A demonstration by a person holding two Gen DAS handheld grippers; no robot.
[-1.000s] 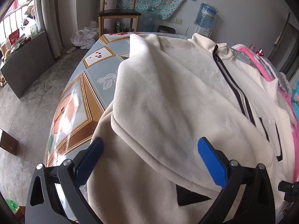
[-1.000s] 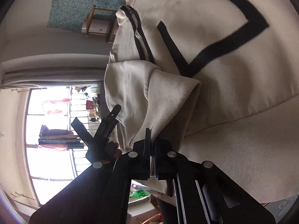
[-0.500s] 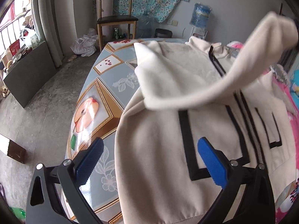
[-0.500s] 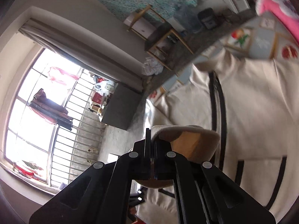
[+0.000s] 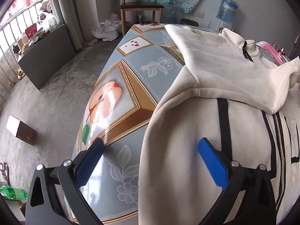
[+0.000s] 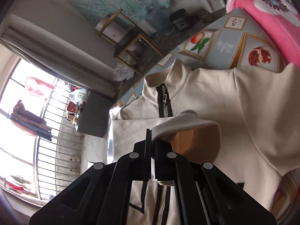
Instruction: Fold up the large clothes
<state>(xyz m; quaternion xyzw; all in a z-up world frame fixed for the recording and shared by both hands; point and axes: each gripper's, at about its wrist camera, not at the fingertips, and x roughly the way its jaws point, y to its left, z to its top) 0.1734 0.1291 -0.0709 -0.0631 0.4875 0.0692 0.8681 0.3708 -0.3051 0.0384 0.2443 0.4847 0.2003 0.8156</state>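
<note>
One hand-held gripper (image 6: pixel 152 140) clamped on sleeve cuff (image 6: pixel 180 123), other (image 5: pixel 150 155) wide, empty

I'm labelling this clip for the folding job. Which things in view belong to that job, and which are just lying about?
Part of the job:
- cream zip jacket
- its sleeve cuff, pinched in the right gripper
- left gripper, open over the jacket's edge
- patterned table

Just lying about:
- pink blanket
- wooden chair
- water bottle
- white plastic bag
- brown box

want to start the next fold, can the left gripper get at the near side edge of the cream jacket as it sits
Probably yes: the left gripper is open with the cream jacket edge lying between its fingers, nothing covering it.
</note>
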